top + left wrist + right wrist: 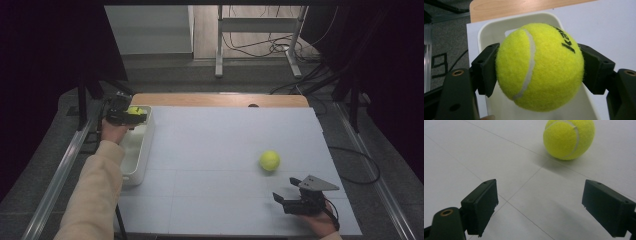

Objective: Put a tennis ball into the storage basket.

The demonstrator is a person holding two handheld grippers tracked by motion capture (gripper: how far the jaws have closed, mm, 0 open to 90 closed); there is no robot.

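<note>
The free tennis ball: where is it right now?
In the high view the free ball lies on the white mat, right of centre, just ahead of the open right claw. The white bin sits at the far left.

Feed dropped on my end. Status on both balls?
Left hand-held gripper shut on ball, above the bin. Right hand-held gripper open, empty. Second ball loose on the table, path clear.

The high view looks forward and down over the whole worktop (pixel 225 150), the left gripper view sits close above the white tray (pixel 499 27) at the far left, and the right gripper view skims low toward the loose ball (pixel 569 138), which the high view shares (pixel 269 160).
</note>
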